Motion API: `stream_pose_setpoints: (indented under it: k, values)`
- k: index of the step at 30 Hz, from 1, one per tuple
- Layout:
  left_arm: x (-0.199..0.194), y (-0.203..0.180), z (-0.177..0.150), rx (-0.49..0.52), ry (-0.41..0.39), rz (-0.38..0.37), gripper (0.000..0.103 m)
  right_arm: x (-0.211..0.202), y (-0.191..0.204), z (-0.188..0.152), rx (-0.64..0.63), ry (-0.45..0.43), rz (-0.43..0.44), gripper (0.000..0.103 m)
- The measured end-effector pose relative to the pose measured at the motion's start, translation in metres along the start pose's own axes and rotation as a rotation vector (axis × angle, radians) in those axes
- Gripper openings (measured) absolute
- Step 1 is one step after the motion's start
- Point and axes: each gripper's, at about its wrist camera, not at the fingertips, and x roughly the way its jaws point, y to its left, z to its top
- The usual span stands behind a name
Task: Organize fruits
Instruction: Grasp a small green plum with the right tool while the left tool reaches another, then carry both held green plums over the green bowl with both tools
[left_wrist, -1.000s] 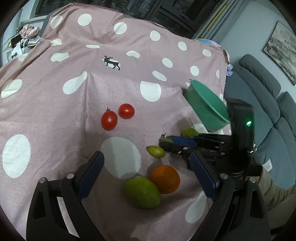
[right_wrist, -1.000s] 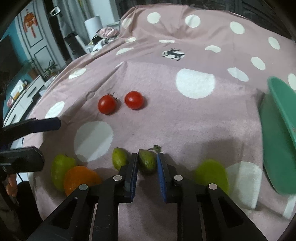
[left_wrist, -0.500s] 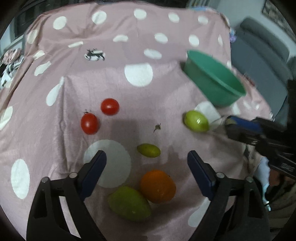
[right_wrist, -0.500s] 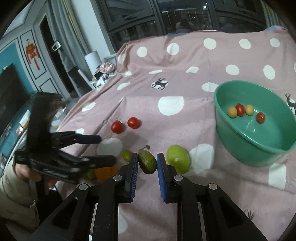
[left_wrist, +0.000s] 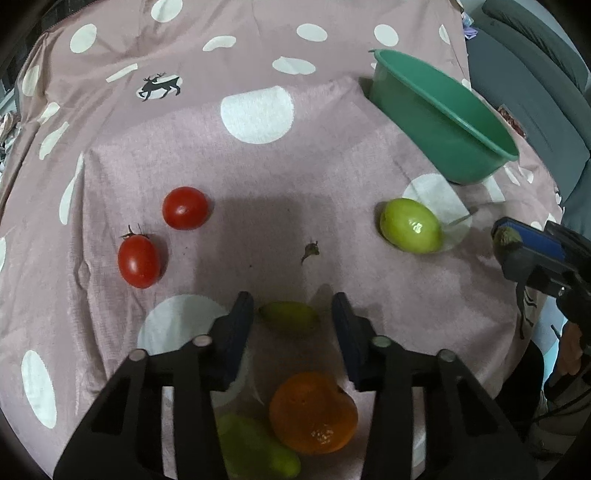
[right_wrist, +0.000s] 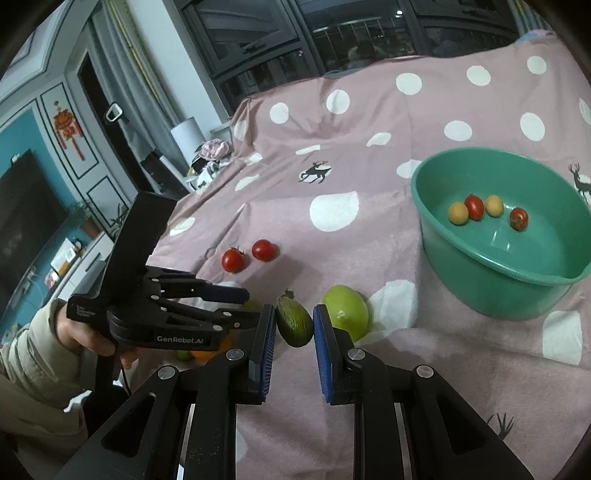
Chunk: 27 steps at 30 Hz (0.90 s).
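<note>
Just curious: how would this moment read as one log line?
left gripper: closing round small green fruit | right gripper: holding dark green fruit | basin: four fruits

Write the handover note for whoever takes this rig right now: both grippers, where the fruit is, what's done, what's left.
Right gripper: shut on a dark green fruit, lifted, short of the green basin.
Left gripper: jaws closing around a small green fruit on the spotted cloth; pads not yet touching.
Done: four small fruits in the basin.
Left on the cloth: two tomatoes, a light green fruit, an orange, a long green fruit.
</note>
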Motion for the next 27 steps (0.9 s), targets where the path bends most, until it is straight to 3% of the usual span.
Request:
stream_pose_setpoints:
  k: [13,27]
  values:
    - [-0.001,-0.002,-0.002,-0.011,-0.046,-0.002,0.032,0.002,-0.006,-0.003,0.016,0.006,0.004,0.022]
    - [-0.047,-0.009,-0.014,-0.061,-0.174,-0.040,0.032,-0.009,0.006,-0.001,-0.017,-0.017,0.005,0.022]
